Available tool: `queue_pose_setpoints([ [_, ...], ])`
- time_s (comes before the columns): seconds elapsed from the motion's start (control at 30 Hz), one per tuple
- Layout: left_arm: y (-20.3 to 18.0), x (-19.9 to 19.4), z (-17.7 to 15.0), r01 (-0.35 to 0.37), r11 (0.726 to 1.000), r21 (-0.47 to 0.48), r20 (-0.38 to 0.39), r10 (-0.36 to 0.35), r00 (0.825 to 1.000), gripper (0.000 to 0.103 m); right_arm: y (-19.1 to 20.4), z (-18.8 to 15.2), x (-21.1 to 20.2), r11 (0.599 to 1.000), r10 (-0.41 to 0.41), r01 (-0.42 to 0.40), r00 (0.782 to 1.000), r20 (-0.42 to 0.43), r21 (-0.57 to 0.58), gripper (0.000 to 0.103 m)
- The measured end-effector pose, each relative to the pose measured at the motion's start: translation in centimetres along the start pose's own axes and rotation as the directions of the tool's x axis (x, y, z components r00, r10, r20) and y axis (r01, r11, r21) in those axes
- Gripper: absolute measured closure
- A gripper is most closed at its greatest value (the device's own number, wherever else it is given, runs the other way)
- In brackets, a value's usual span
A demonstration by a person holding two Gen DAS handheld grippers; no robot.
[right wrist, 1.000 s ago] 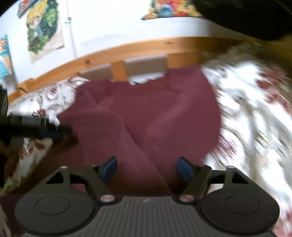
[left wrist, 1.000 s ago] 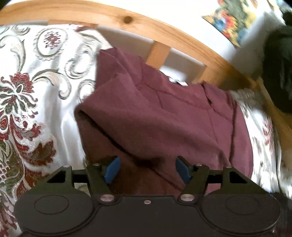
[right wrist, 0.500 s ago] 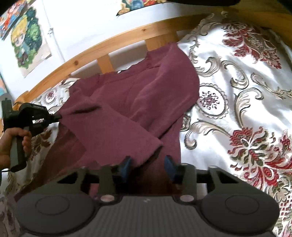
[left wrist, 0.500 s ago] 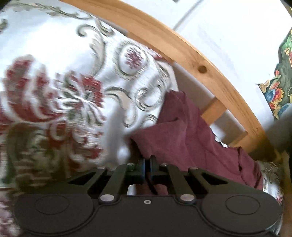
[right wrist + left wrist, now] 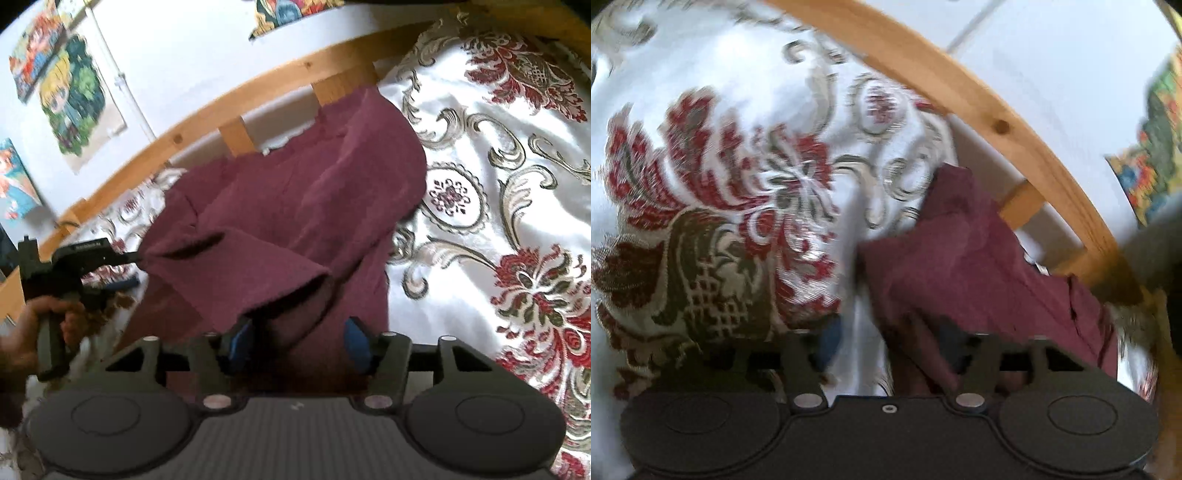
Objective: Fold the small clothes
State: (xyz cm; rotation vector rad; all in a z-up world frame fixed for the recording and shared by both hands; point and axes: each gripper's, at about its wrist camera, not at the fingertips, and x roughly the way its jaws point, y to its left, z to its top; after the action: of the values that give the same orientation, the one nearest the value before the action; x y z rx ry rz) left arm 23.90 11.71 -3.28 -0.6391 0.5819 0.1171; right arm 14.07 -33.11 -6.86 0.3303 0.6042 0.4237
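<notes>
While both tools sit with their jaws apart, having just been opening, neither is pinching anything. The left tool [image 5: 890, 349] has the corner of the maroon garment [image 5: 295, 221] loose between its pads; the right tool [image 5: 299, 341] has the folded flap's edge lying just ahead of it. One fold across looks done, with more folds probably left. Beyond it lies the floral bedspread [image 5: 498, 177], then the wooden bed rail [image 5: 997, 110]. The left view's blurry, and the garment's near edge hides behind the tools.
</notes>
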Motion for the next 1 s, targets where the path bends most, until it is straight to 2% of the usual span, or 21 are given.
queue_pose_setpoints([
  [0.03, -0.8, -0.3, -0.4, -0.008, 0.999, 0.033, -0.001, 0.008, 1.000, 0.027, 0.1, 0.1, 0.1, 1.000, 0.005, -0.005, 1.000, 0.001, 0.001, 0.041],
  [0.1, -2.1, -1.0, -1.2, -0.012, 0.996, 0.093, -0.011, 0.014, 1.000, 0.025, 0.5, 0.2, 0.1, 1.000, -0.001, 0.002, 1.000, 0.010, -0.009, 0.041],
  [0.17, -3.1, -1.9, -2.1, -0.014, 0.989, 0.144, -0.024, 0.017, 1.000, 0.017, 1.3, 0.2, -0.3, 0.998, -0.028, 0.030, 0.999, 0.034, -0.057, 0.041],
  [0.23, -3.9, -3.0, -3.3, -0.013, 0.982, 0.189, -0.038, 0.021, 0.999, 0.013, 2.2, 0.2, -0.9, 0.992, -0.060, 0.068, 0.995, 0.075, -0.110, 0.040],
  [0.37, -4.5, -5.7, -5.5, 0.006, 0.962, 0.273, -0.045, 0.006, 0.999, 0.005, 4.7, 0.0, -2.3, 0.961, -0.104, 0.145, 0.979, 0.178, -0.236, 0.027],
  [0.43, -4.5, -7.1, -6.5, 0.007, 0.954, 0.299, -0.044, 0.006, 0.999, 0.004, 5.7, -0.2, -2.4, 0.953, -0.070, 0.117, 0.982, 0.173, -0.278, 0.024],
  [0.5, -4.2, -8.2, -7.3, 0.012, 0.955, 0.295, -0.054, 0.004, 0.999, 0.004, 6.0, -0.5, -1.6, 0.966, -0.040, 0.068, 0.992, 0.118, -0.249, 0.025],
  [0.57, -3.7, -9.1, -8.1, 0.009, 0.965, 0.263, -0.066, 0.009, 0.998, 0.004, 5.6, -0.9, -0.1, 0.988, -0.035, 0.042, 0.998, 0.047, -0.146, 0.035],
  [0.63, -3.2, -9.7, -8.9, 0.013, 0.975, 0.222, -0.079, 0.005, 0.997, 0.004, 5.0, -1.2, 1.5, 0.997, -0.063, 0.062, 0.998, -0.008, -0.049, 0.055],
  [0.67, -3.0, -9.9, -9.2, 0.016, 0.978, 0.209, -0.085, 0.002, 0.996, 0.004, 4.7, -1.3, 2.0, 0.998, -0.067, 0.067, 0.998, -0.018, -0.021, 0.061],
  [0.7, -2.9, -10.1, -9.5, 0.019, 0.979, 0.203, -0.090, 0.000, 0.996, 0.004, 4.5, -1.4, 2.3, 0.998, -0.064, 0.064, 0.998, -0.021, 0.003, 0.081],
  [0.73, -2.8, -10.2, -9.7, 0.020, 0.979, 0.202, -0.095, -0.001, 0.995, 0.004, 4.5, -1.3, 2.4, 0.998, -0.055, 0.056, 0.998, -0.017, 0.019, 0.094],
  [0.8, -2.7, -10.3, -10.0, 0.025, 0.979, 0.202, -0.105, -0.004, 0.994, 0.004, 4.5, -1.1, 2.0, 0.999, -0.042, 0.042, 0.999, -0.006, 0.021, 0.099],
  [0.9, -2.6, -11.0, -10.2, 0.037, 0.979, 0.202, -0.097, -0.018, 0.995, 0.004, 4.9, -0.6, -0.1, 0.999, 0.006, -0.006, 1.000, -0.011, 0.043, 0.099],
  [1.0, -2.5, -11.7, -10.1, 0.040, 0.975, 0.218, -0.076, -0.024, 0.997, 0.004, 5.3, -0.5, -1.7, 0.998, 0.013, -0.012, 1.000, -0.017, 0.054, 0.099],
])
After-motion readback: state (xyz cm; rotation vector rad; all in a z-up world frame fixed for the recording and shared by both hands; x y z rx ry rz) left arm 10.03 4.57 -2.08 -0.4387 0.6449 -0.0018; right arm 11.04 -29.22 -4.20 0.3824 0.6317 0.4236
